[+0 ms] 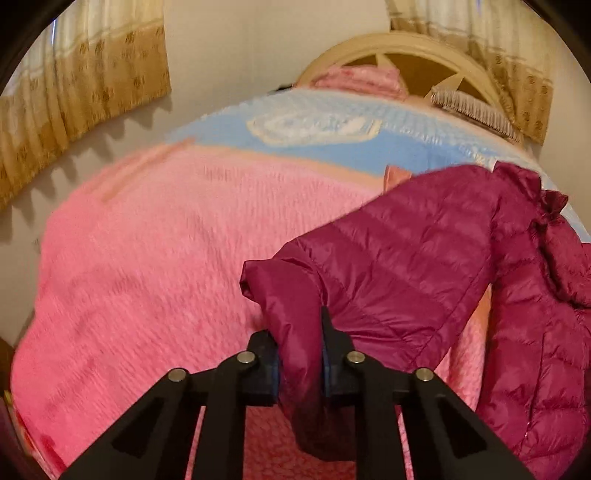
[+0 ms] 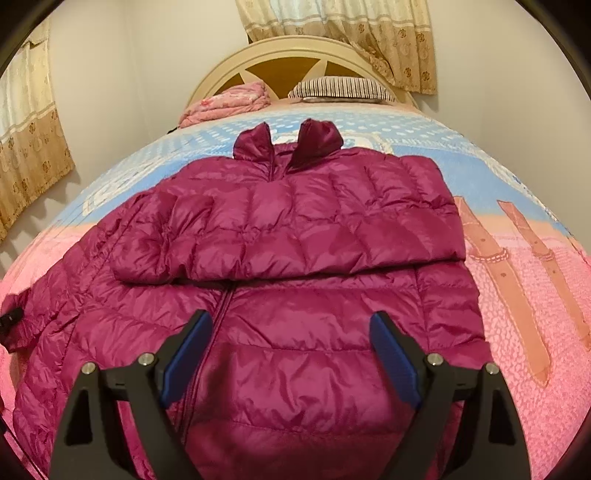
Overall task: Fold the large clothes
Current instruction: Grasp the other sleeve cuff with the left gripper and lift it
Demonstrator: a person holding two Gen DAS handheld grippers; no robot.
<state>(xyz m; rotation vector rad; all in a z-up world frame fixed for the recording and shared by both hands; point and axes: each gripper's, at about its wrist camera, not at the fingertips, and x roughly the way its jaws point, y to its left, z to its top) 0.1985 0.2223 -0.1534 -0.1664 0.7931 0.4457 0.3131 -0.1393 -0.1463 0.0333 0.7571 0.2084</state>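
A quilted magenta puffer jacket lies spread front-up on a bed covered with a pink and light-blue patterned blanket. In the right wrist view its stand-up collar points to twelve o'clock, toward the cream wooden headboard, and one sleeve is folded across the chest from three o'clock toward nine.

The left gripper has its black fingers closed nearly together on the cuff end of the jacket's other sleeve; the fabric is pinched between the blue pads and bulges above and below them. From there the sleeve runs up toward two o'clock in the left wrist view, to the body of the jacket at the three o'clock edge.

The right gripper hangs over the lower front of the jacket with its jaws spread wide. The zipper line lies beside the left finger, and nothing is gripped between the pads.

At twelve o'clock, against the headboard, sit a folded pink quilt and a striped pillow. Beige floral curtains hang on the wall behind.
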